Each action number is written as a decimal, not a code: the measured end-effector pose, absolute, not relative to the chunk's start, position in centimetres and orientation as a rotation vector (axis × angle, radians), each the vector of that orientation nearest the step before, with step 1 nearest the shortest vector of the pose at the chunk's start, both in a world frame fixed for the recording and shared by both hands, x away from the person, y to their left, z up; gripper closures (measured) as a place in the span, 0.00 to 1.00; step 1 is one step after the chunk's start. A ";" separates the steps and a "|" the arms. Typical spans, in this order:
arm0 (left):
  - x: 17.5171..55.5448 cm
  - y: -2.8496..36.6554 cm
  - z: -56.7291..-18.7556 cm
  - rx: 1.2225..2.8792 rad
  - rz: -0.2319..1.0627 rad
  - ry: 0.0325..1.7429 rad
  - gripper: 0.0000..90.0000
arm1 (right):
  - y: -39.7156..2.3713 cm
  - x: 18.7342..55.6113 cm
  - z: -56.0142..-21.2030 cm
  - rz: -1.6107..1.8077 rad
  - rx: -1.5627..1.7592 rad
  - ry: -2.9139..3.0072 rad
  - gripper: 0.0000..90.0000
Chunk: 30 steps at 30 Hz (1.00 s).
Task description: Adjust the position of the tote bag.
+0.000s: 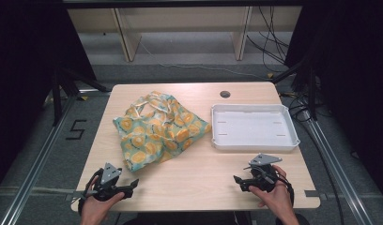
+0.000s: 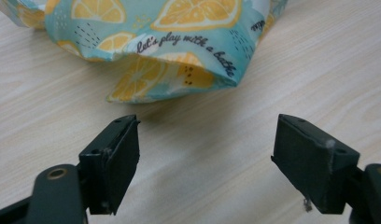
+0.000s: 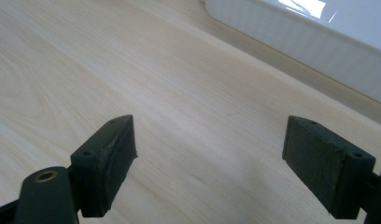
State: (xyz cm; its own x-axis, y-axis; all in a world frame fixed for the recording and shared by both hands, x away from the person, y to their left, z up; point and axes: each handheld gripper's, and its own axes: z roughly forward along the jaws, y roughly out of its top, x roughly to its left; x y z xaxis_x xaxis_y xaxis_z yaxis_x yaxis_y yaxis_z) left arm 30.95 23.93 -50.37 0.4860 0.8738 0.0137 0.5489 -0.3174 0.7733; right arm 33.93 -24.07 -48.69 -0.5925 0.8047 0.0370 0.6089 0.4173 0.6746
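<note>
Left gripper [image 1: 133, 183] at the near left of the table [image 1: 194, 180], jaws spread wide with nothing between them and touching nothing — bare wood under the gap in the left gripper view [image 2: 205, 154]. Just beyond its tips, the lemon-print cloth bag [image 1: 159, 129], crumpled and lying flat on the left half of the table, its nearest folded corner [image 2: 179, 77] close ahead but apart from the jaws. Right gripper [image 1: 237, 181] at the near right, likewise fully apart, empty, over bare tabletop [image 3: 207, 154]. White tray [image 1: 254, 126] on the far right, well apart from the bag, its ribbed wall [image 3: 319, 42] angling across beyond the right jaws. Open wood between the two grippers and along the near edge; whether either gripper rests on the table, hard to tell.
</note>
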 end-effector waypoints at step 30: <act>32.6 20.9 -50.0 2.117 0.631 0.901 0.98 | -24.4 34.4 -49.0 0.974 1.176 2.403 0.23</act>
State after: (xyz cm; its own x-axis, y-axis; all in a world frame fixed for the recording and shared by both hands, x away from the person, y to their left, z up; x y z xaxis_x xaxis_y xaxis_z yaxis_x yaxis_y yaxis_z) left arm 32.65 20.93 -50.02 0.6325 0.7606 0.1467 0.3977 -0.4814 0.7810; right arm 34.38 -24.39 -49.02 -0.6232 0.7814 0.0314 0.5826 0.4371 0.6852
